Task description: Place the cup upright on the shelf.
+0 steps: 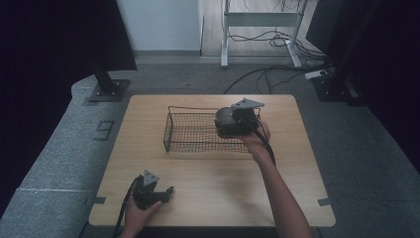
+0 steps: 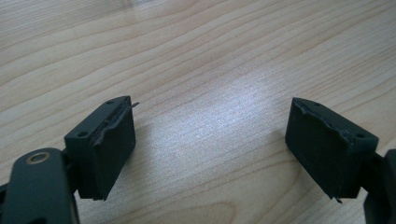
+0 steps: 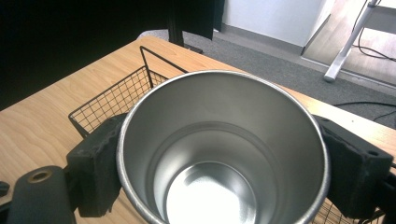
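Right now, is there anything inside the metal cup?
No, the metal cup in the right tongs shows a bare shiny bottom.

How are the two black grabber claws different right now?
The left gripper is open with bare wooden table between its pads; the right gripper is shut on a shiny steel cup. The left rests near the table's front edge; the right is at the black wire basket. Both are hand-held.

A light wooden table (image 1: 208, 198) with rounded corners is seen standing on grey carpet (image 1: 59, 148). A black wire mesh basket (image 1: 190, 134) is set on its far half, right of centre. The near half is left bare, its pale grain shown close up in the left gripper view.
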Motion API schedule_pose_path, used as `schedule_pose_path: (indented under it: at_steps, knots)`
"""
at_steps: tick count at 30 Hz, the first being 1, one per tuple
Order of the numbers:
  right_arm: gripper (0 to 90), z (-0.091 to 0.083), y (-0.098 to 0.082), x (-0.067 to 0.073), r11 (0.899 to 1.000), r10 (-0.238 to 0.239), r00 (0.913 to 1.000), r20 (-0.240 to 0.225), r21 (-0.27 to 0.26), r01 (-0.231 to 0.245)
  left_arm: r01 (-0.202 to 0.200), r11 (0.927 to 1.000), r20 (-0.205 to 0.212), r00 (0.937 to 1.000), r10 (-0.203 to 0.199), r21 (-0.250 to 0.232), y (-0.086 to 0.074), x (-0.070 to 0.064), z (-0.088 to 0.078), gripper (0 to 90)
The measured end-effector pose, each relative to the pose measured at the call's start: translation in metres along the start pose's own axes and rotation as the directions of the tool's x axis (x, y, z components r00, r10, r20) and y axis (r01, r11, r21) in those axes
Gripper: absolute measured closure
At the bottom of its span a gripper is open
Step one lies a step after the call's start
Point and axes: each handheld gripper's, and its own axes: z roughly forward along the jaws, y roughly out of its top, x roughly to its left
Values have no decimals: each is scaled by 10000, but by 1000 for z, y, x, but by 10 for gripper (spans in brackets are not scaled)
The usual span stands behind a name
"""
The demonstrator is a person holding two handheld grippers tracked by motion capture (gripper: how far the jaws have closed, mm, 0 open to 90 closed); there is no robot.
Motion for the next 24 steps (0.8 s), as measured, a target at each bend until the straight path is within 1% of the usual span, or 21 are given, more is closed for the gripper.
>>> schedule_pose_path:
  at_steps: [4,9,13,15,19,23,24]
  knots:
    - [134,4,0,-2,9999,126,9999,-8,49,-126,1,10000,1,10000,-1,-1,0,0,0,160]
    - [134,11,0,-4,9998,95,9999,82,185,-96,9,10000,-6,10000,-9,-6,0,0,0,160]
    - [134,18,-3,-10,9993,230,9993,278,293,-239,-3,10000,-6,10000,3,-4,0,0,0,160]
    - [134,19,-3,-12,9991,254,9991,327,322,-264,-3,10000,-8,10000,3,-11,0,0,0,160]
    - [134,24,-6,-20,9983,398,9980,482,409,-418,6,10000,2,10000,-6,-5,0,0,0,160]
    - [134,26,-7,-24,9977,478,9971,595,454,-505,4,10000,0,10000,-4,-3,0,0,0,160]
    - [134,28,-7,-27,9971,556,9962,669,480,-589,5,10000,-3,10000,-5,-8,0,0,0,160]
